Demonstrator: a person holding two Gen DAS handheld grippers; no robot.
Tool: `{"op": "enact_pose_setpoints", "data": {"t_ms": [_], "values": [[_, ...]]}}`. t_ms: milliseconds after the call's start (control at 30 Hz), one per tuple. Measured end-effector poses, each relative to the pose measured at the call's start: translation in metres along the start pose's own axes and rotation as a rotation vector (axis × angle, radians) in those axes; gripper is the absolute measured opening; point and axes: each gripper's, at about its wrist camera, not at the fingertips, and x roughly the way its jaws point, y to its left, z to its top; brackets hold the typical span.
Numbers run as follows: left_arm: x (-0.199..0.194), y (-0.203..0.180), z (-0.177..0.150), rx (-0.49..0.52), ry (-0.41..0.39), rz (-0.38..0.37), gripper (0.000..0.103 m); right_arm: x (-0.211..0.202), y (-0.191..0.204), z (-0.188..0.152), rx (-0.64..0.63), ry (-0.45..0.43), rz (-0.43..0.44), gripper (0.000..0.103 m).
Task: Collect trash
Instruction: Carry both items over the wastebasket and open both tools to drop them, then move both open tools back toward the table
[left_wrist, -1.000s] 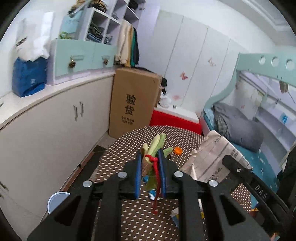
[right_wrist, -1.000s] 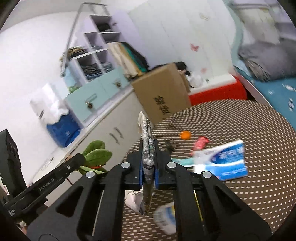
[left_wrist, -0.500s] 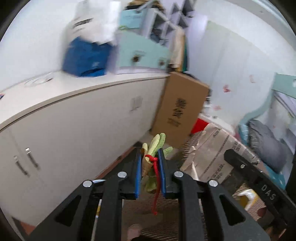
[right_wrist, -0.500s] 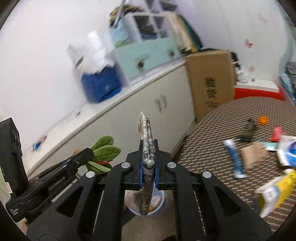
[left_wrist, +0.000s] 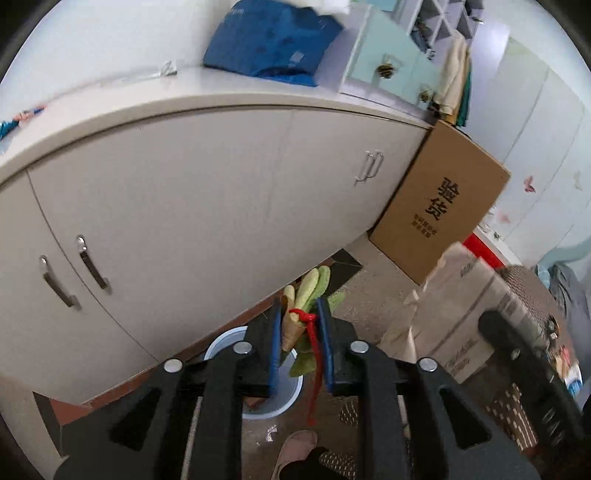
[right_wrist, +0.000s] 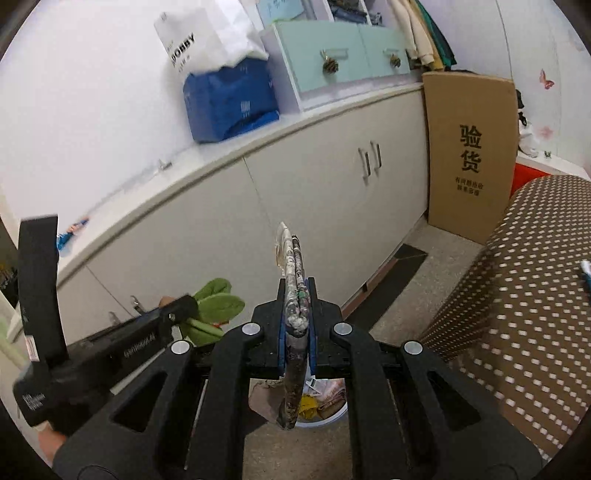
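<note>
The left gripper (left_wrist: 300, 328) pinches a green leafy bundle tied with red string (left_wrist: 308, 295) above a pale blue bin (left_wrist: 221, 341); the right gripper (right_wrist: 296, 314) clamps folded newspaper (right_wrist: 293, 280) over it.

One folded newspaper (right_wrist: 293, 291), one leafy bundle (left_wrist: 308, 295), one bin (left_wrist: 266, 400), one cardboard box (right_wrist: 471, 155), two grippers (left_wrist: 299, 310) (right_wrist: 296, 291).

a green leafy bundle (left_wrist: 308, 295) wrapped in brown paper and tied with red string sits upright, pinched between two blue pads, above a pale blue trash bin (left_wrist: 258, 369) standing on the floor beside the cabinet. a folded newspaper (right_wrist: 293, 295) stands edge-on, clamped likewise, its lower end hanging over the bin (right_wrist: 321, 400), which holds crumpled paper and yellow scraps.
</note>
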Motion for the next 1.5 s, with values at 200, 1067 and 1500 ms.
{"op": "enact_pose_setpoints", "data": {"t_ms": [200, 1067, 1500], "values": [[0.041, 0.016, -0.004, -0.037, 0.088, 0.047, 0.067, 0.036, -0.010, -0.009, 0.022, 0.059, -0.016, 0.009], [0.021, 0.069, -0.012, -0.135, 0.049, 0.069, 0.073, 0.088, 0.034, 0.001, 0.006, 0.050, 0.049, 0.066], [-0.004, 0.036, -0.013, -0.100, 0.027, 0.028, 0.074, 0.053, 0.017, 0.000, 0.019, 0.057, -0.053, 0.072]]}}
